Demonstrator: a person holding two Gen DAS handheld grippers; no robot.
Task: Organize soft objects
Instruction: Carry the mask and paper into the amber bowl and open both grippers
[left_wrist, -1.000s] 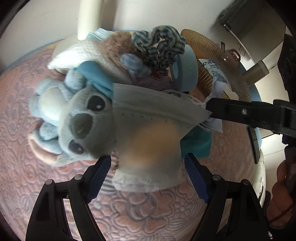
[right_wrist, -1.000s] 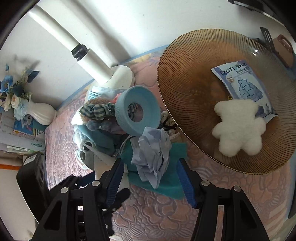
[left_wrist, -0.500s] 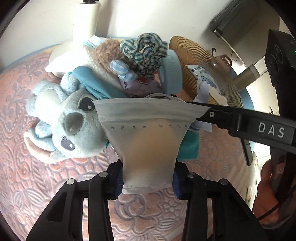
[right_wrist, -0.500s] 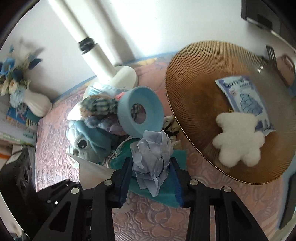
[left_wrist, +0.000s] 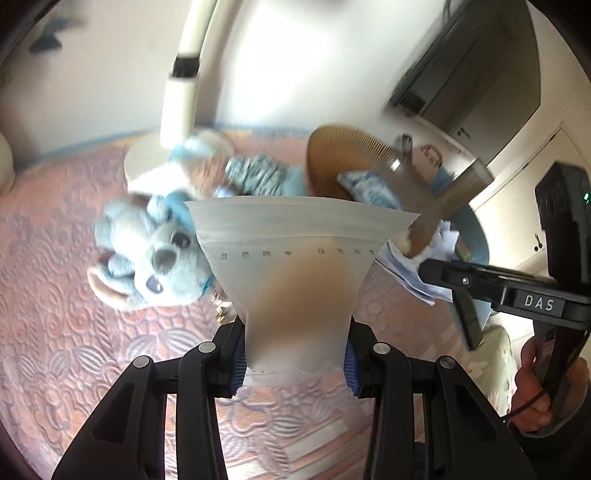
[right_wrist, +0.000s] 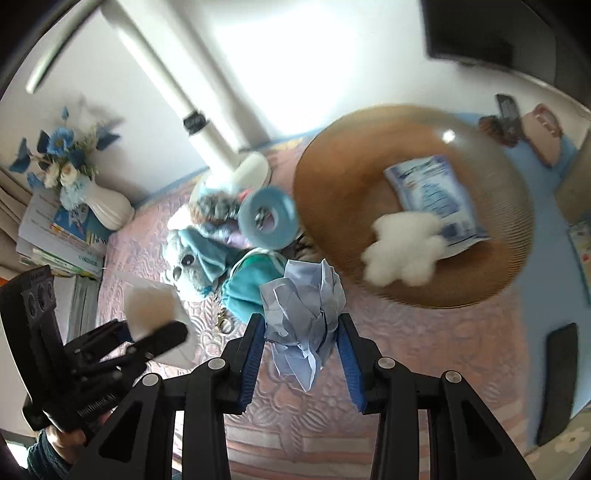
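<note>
Aloft, left gripper (left_wrist: 294, 363) clamps the frosted pouch (left_wrist: 295, 266); right gripper (right_wrist: 301, 356) clamps crumpled blue cloth (right_wrist: 303, 306).

A white vase (right_wrist: 110, 210) of blue and white flowers (right_wrist: 61, 155) stands at the wall beside a stack of books (right_wrist: 55, 236). A white lamp (right_wrist: 218, 147) rises from its round base on the pink quilted cloth (right_wrist: 424, 350). A dark phone (right_wrist: 557, 380) lies flat near the cloth's edge.

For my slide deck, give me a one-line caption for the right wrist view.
Right gripper clamps a crumpled pale-blue cloth above the pink quilted tablecloth, near the ribbed amber glass plate.
</note>
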